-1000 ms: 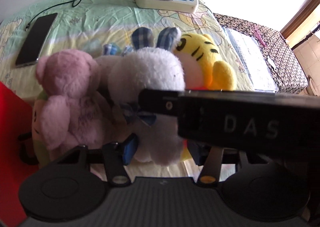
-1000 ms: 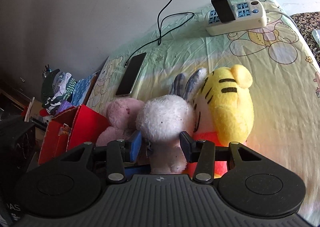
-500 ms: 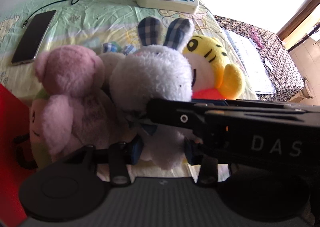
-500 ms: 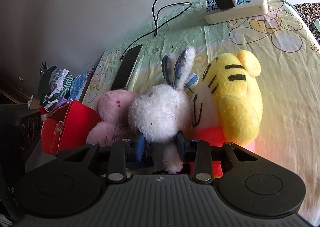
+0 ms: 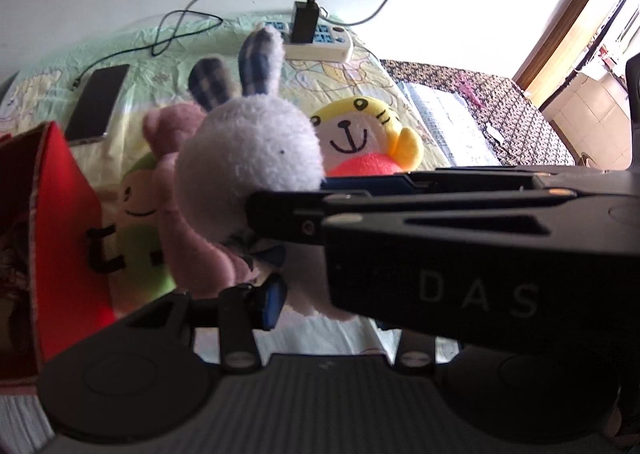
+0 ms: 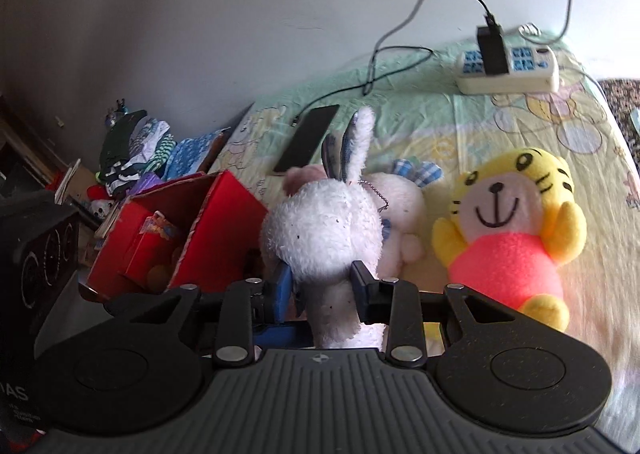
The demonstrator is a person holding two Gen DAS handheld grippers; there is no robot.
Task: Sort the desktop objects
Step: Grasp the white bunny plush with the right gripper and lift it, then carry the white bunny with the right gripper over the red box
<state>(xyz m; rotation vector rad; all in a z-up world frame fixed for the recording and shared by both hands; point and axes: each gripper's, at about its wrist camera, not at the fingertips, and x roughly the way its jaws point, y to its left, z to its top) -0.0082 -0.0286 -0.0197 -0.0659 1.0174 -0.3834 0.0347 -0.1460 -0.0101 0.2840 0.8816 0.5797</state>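
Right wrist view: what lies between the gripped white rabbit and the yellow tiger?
A pale plush with checked ears, between white rabbit and yellow tiger; right wrist view.

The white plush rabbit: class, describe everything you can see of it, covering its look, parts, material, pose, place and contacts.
The white plush rabbit is fluffy, with small dark eyes, upright ears lined in blue plaid, a blue bow at the neck and a bead chain behind its head. The right gripper clamps its body below the head, holding it upright above the cartoon-print sheet. It sits between the red box and the tiger plush.
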